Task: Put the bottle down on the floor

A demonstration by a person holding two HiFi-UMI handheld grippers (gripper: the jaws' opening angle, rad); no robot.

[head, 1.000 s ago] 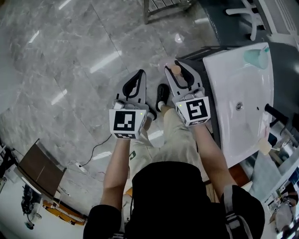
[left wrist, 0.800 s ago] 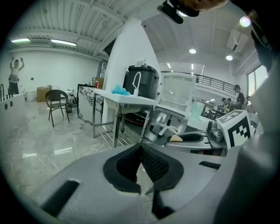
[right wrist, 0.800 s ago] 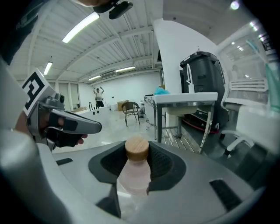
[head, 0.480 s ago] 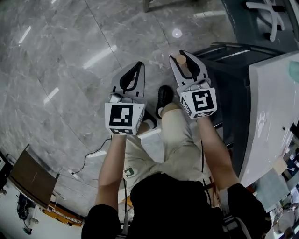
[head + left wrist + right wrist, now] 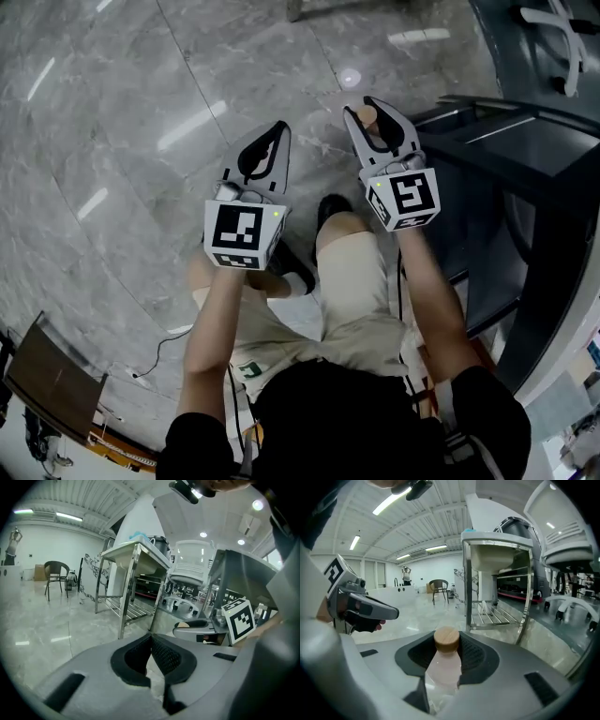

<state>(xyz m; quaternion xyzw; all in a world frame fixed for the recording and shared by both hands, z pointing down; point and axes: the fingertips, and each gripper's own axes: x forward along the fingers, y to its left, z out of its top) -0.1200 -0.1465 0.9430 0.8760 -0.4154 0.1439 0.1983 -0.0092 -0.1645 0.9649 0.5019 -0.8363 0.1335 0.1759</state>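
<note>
Two grippers sit side by side, and I take the nearest things first. In its own view the right gripper is clamped on the bottle. Its black ribbed pads press both sides of the neck just under the cap. The body is pale and translucent and widens back toward the camera. The cap is a round disc of light wood.

The bottle's long axis runs along the jaws, cap end forward at the jaw tips and body back toward the gripper's base. It is in the grip, not on the floor. The head view gives me only the cap peeking out between the grey jaws, with the body hidden there.

The left gripper, just left of the right one, has its mesh-textured pads closed tip to tip with nothing between them. Each gripper carries a white marker cube.

Below both grippers only the head view shows the glossy, grey-veined stone floor, the person's beige shorts and a black shoe. To the right of the right gripper is a dark cabinet.

Ahead of the jaws, in the gripper views alone, a steel-legged stand carries a white basin. Farther off is a dark chair.
</note>
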